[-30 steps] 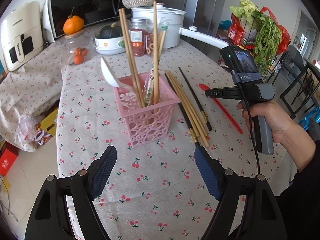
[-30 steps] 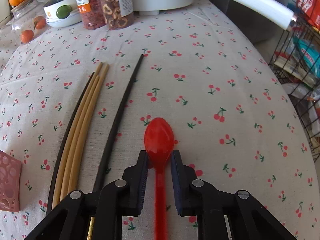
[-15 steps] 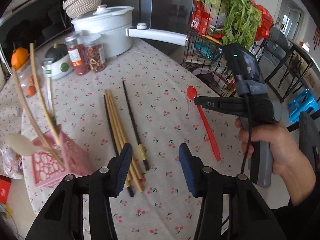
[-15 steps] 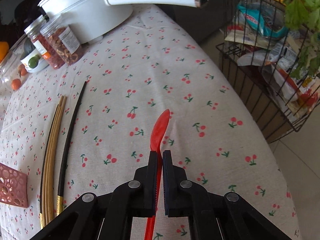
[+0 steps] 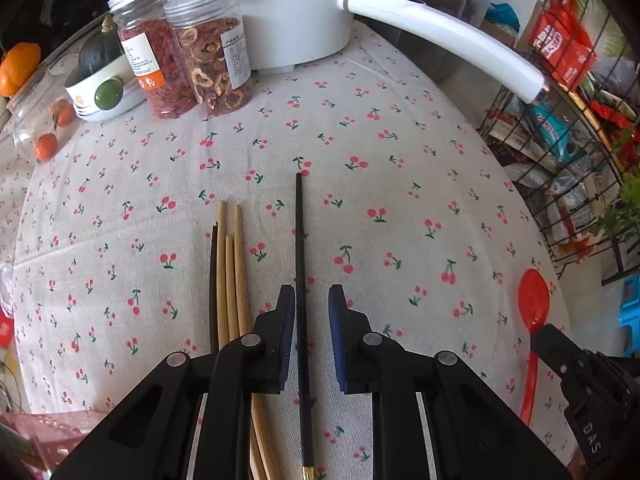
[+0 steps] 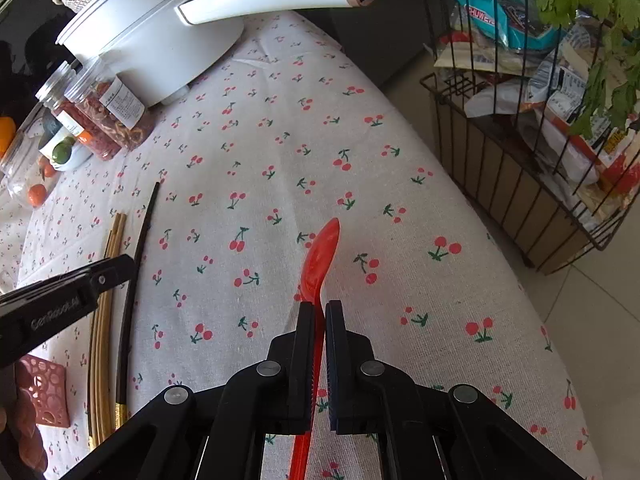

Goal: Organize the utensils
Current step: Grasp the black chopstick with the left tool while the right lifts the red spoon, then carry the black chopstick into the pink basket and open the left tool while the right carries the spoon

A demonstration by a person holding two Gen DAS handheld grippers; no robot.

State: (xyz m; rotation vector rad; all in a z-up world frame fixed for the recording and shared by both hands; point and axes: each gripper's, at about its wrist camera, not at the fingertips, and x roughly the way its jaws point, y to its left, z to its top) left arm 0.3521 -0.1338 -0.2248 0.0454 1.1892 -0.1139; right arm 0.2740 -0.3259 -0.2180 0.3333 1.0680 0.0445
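Observation:
My right gripper (image 6: 317,312) is shut on a red plastic spoon (image 6: 319,258), its bowl turned on edge above the cherry-print tablecloth; the spoon (image 5: 533,300) also shows in the left wrist view at the right. My left gripper (image 5: 311,300) is open and low over the table, its fingers on either side of a single black chopstick (image 5: 299,236), not closed on it. A bundle of wooden chopsticks (image 5: 229,264) with one more black one lies just left of it. A corner of the pink perforated holder (image 6: 44,392) shows at lower left.
A white pot (image 5: 288,12) with a long handle (image 5: 444,36) stands at the back. Two jars (image 5: 188,48), a bowl (image 5: 104,88) and a clear box of small oranges (image 5: 44,128) sit at back left. A wire rack of groceries (image 6: 540,120) stands past the table's right edge.
My left gripper has swung right from the pink holder, dropped low and narrowed around the black chopstick. My right gripper closed on the red spoon and holds it tilted on edge.

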